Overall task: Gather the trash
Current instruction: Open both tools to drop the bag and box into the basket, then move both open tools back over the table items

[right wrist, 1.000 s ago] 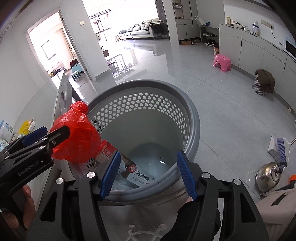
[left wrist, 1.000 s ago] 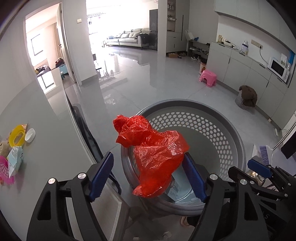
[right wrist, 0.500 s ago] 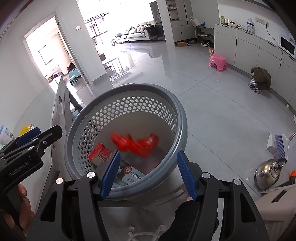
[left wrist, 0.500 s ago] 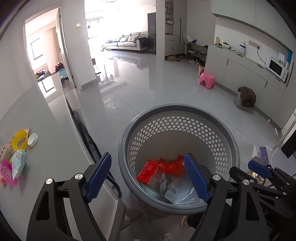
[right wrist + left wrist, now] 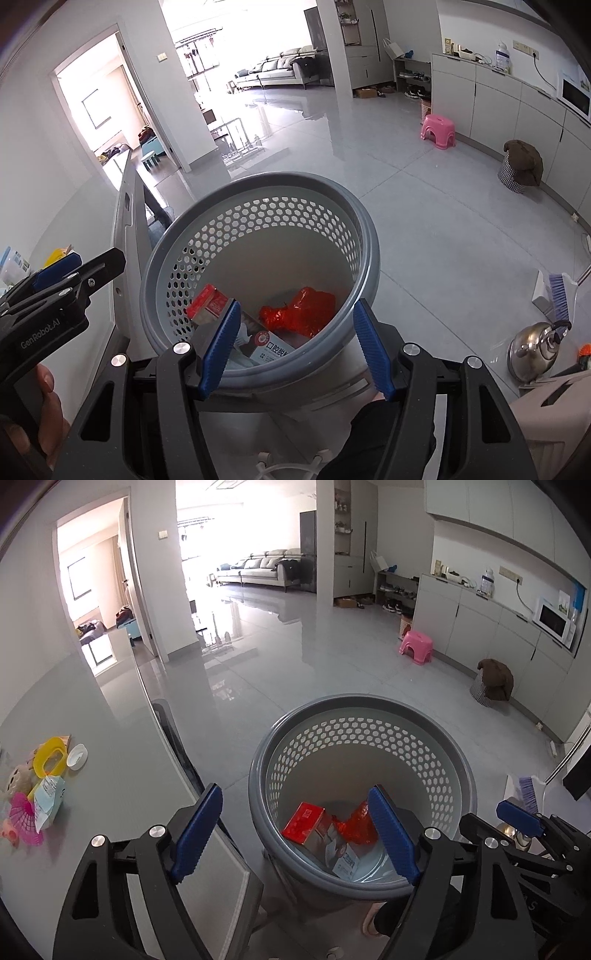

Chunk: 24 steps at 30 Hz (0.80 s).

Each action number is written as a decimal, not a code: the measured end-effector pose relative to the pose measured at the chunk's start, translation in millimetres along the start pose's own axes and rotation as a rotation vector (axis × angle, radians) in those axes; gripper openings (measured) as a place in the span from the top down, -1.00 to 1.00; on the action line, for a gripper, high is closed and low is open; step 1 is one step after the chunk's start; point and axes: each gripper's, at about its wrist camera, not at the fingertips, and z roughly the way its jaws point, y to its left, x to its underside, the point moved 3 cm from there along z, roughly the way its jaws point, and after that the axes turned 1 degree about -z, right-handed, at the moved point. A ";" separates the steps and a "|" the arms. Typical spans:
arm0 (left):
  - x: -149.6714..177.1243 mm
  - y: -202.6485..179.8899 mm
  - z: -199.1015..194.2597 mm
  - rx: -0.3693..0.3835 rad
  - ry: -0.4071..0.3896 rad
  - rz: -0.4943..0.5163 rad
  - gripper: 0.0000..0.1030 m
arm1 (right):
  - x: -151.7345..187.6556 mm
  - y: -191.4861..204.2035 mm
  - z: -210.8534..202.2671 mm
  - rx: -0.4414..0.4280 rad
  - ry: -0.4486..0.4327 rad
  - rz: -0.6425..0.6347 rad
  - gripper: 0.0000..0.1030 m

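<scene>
A grey perforated basket (image 5: 362,701) (image 5: 295,179) stands below both grippers. At its bottom lie a crumpled red plastic bag (image 5: 354,825) (image 5: 299,314), a red box (image 5: 304,821) (image 5: 207,304) and a white printed box (image 5: 345,864) (image 5: 269,343). My left gripper (image 5: 295,797) hovers over the basket's near left rim, open and empty. It also shows at the left edge of the right wrist view, left gripper (image 5: 85,267). My right gripper (image 5: 296,306) hangs over the near rim, open with nothing between its pads.
On the grey table to the left lie a yellow ring-shaped item (image 5: 50,760), a white cap (image 5: 77,755), a snack packet (image 5: 50,801) and a pink piece (image 5: 24,814). A steel kettle (image 5: 535,347) and a brush (image 5: 557,295) sit on the floor at the right.
The red bag left my left gripper, dropped through the basket and now lies at its bottom. Both hands stayed almost still.
</scene>
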 end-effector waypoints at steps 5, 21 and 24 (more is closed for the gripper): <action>3.1 6.8 -7.6 -0.002 -0.011 -0.012 -0.54 | 0.0 7.5 -6.7 -0.003 -0.012 -0.015 -0.23; 12.9 53.5 -40.0 -0.071 -0.061 -0.095 -0.66 | -1.4 43.6 -20.7 -0.035 -0.034 -0.097 -0.27; 17.6 71.0 -45.9 -0.098 -0.066 -0.123 -0.67 | -2.1 57.6 -20.1 -0.053 -0.038 -0.121 -0.32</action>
